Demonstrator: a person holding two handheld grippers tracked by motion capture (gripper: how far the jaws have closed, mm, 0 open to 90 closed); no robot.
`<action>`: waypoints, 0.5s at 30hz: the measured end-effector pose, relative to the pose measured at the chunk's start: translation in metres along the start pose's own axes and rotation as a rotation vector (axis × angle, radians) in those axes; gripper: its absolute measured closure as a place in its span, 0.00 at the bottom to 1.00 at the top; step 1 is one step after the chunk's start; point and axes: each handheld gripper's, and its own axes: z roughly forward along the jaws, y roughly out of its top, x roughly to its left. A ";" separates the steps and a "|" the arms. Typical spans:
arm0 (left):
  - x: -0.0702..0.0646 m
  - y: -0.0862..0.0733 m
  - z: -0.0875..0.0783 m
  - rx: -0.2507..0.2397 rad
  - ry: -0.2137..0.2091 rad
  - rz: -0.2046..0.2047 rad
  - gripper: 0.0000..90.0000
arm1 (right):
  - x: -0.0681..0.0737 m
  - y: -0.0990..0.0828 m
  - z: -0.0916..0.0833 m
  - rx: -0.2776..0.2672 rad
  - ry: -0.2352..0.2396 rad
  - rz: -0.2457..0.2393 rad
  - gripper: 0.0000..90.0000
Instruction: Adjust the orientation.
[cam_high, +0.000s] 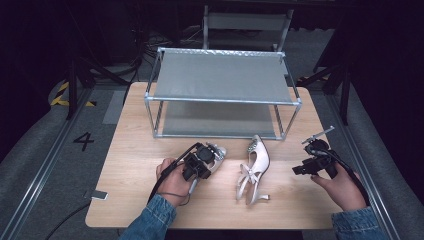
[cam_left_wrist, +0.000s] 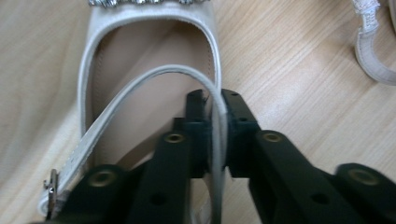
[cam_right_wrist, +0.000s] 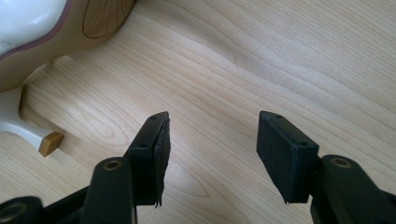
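Currently the left gripper (cam_left_wrist: 212, 135) is clamped on the thin white strap (cam_left_wrist: 140, 81) of a white satin heeled shoe (cam_high: 214, 156) lying on the light wooden table (cam_high: 130, 165). Right gripper (cam_right_wrist: 212, 140): jaws apart, empty, beside a second white heeled shoe (cam_high: 254, 170) on its side.

A light wooden desk (cam_high: 135, 200) carries everything. A two-tier metal shoe rack (cam_high: 222, 77) stands at its far side. Two white heeled shoes lie nearer: one (cam_high: 216, 152) upright, the other (cam_high: 255, 170) on its side.
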 end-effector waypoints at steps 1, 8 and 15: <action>0.000 0.000 -0.001 -0.001 0.003 0.003 0.94 | 0.000 0.000 0.000 0.000 0.000 0.000 0.50; 0.004 -0.001 -0.014 -0.042 0.042 -0.010 0.95 | -0.001 -0.001 -0.001 -0.004 -0.004 0.002 0.50; 0.012 0.001 -0.027 -0.060 0.055 -0.028 0.95 | -0.003 -0.004 -0.003 -0.004 -0.001 0.008 0.50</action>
